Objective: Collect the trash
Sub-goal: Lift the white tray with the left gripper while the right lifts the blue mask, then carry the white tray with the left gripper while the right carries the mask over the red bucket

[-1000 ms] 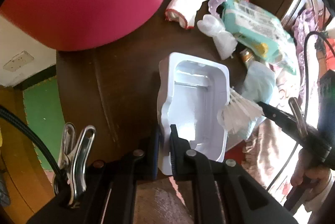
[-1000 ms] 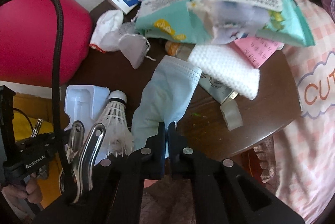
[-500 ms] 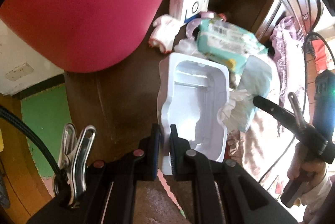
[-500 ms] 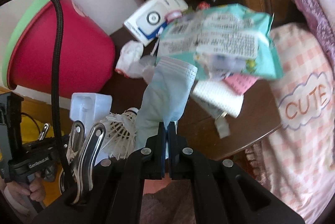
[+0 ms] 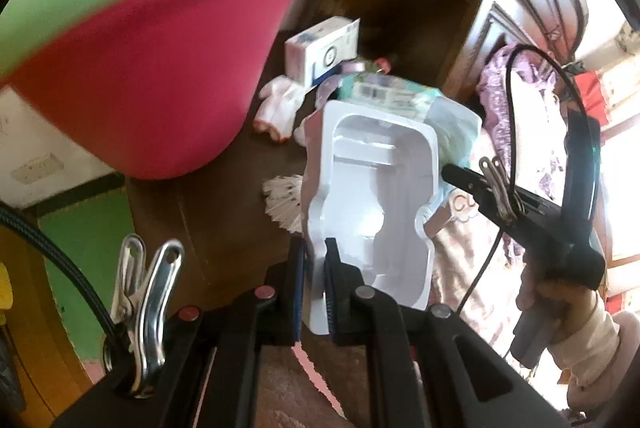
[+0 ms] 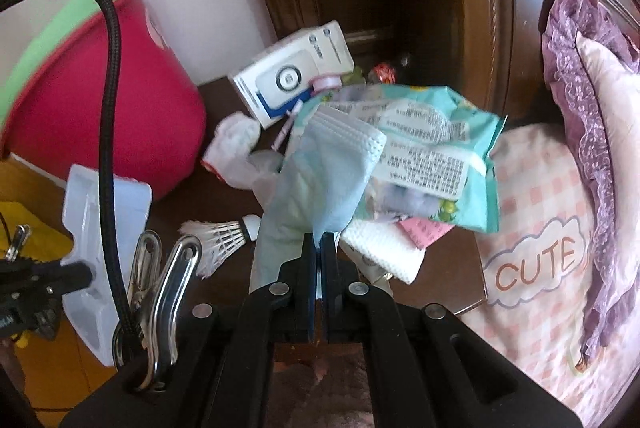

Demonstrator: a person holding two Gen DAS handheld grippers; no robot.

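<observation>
Tray point(image 5: 376, 211) rim pinched between left fingers point(image 5: 334, 284) (mask point(image 6: 320, 183) likewise, right).

Bucket point(image 5: 152, 75) blurred, cut off

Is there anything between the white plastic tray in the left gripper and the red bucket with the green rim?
Nothing visible. The white plastic tray, clamped in the left gripper, hangs clear above the dark wooden table, and the red bucket with the green rim stands up and to the left with open space between.
</observation>
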